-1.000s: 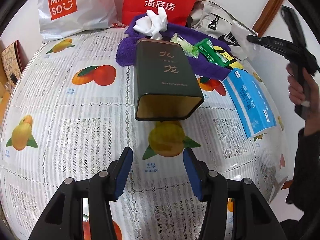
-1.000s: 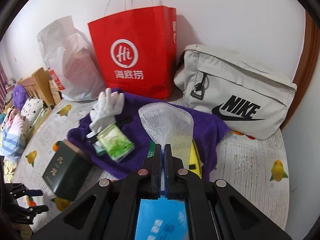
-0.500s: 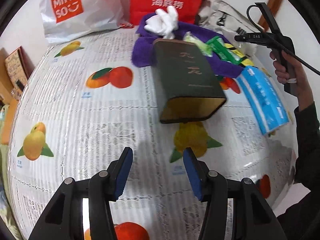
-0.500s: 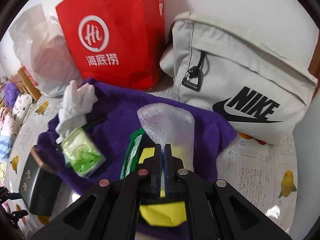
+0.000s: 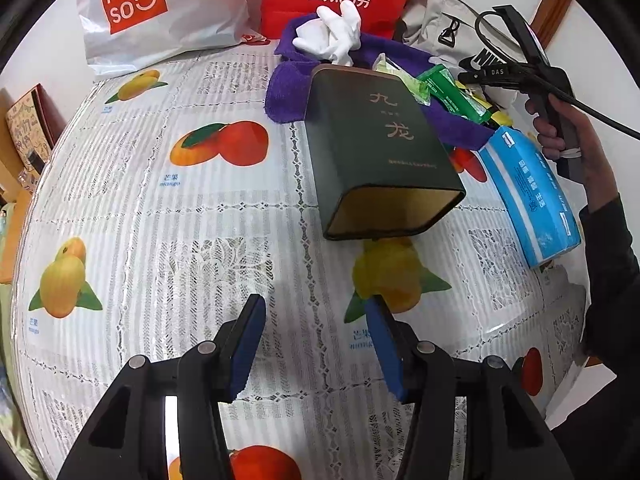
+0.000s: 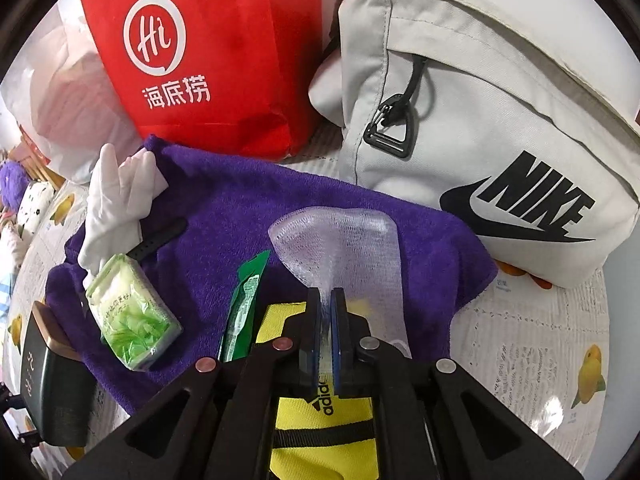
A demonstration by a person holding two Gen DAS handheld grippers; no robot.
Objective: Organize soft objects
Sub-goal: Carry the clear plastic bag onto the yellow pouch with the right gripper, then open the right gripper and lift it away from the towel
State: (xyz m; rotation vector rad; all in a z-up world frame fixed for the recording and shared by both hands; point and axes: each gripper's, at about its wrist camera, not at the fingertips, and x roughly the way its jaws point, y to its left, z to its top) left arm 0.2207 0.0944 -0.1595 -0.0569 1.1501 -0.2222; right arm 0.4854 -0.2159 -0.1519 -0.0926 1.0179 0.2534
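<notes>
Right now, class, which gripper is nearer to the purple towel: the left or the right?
Right. The right gripper is directly over the purple towel, its jaws opening around a white mesh sleeve. The left gripper hovers over bare tablecloth, well short of it.

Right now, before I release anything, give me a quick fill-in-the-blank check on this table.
1. The white mesh net sits between the jaws of the ____ gripper.
2. The white glove lies on the ____ towel.
3. The grey bag reads ____.
4. The left gripper holds ____.

Missing: right; purple; NIKE; nothing
</notes>
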